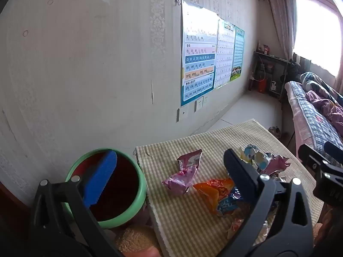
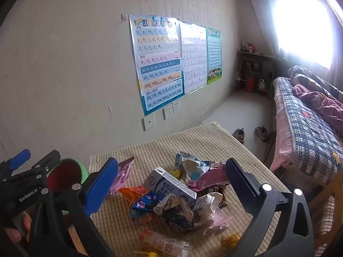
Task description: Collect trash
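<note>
Left tongs stand apart and empty, raised over the left edge of the table. One finger sits above the green-rimmed bin, which stands just beside that edge, presumably placed there so wrappers travel a short way. The pink wrapper and orange wrapper lie on the table between the fingers, untouched.

Right tongs are likewise spread wide and hold nothing, poised above the trash pile mid-table. A milk carton tops the heap, directly between the fingers; it appears the likeliest first grasp. Nothing is yet collected.
</note>
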Motion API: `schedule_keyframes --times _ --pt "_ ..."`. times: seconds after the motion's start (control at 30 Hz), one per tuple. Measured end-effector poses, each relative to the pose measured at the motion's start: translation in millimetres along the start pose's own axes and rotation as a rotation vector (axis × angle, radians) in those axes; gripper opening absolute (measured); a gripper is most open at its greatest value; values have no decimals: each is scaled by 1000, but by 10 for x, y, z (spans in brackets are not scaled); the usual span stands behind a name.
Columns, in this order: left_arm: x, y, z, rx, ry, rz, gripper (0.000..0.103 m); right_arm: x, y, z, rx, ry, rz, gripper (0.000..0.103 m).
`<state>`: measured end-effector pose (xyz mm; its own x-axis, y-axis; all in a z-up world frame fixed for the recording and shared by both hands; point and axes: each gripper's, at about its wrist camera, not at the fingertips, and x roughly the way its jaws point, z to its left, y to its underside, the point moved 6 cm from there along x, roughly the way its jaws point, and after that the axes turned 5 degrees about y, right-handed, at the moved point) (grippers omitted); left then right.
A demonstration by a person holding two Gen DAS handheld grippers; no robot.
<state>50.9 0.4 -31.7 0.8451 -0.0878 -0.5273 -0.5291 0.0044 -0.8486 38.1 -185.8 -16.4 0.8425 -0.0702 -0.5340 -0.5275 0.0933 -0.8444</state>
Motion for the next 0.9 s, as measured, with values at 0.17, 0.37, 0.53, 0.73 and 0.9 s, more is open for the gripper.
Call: schedule_keyframes --times 0.17,0.37,0.53,0.73,0.9 --pt "4 1 7 9 -10 2 98 32 21 61 -9 -7 15 96" --pt "13 74 35 6 -13 6 98 51 13 141 -22 -18 36 96" --pt "78 103 27 4 -15 24 98 26 19 201 -24 -25 47 96" --pt "74 69 6 21 -15 24 98 57 80 143 -27 -35 48 96" --pt "77 79 37 16 -18 26 98 70 95 152 -27 -38 55 96"
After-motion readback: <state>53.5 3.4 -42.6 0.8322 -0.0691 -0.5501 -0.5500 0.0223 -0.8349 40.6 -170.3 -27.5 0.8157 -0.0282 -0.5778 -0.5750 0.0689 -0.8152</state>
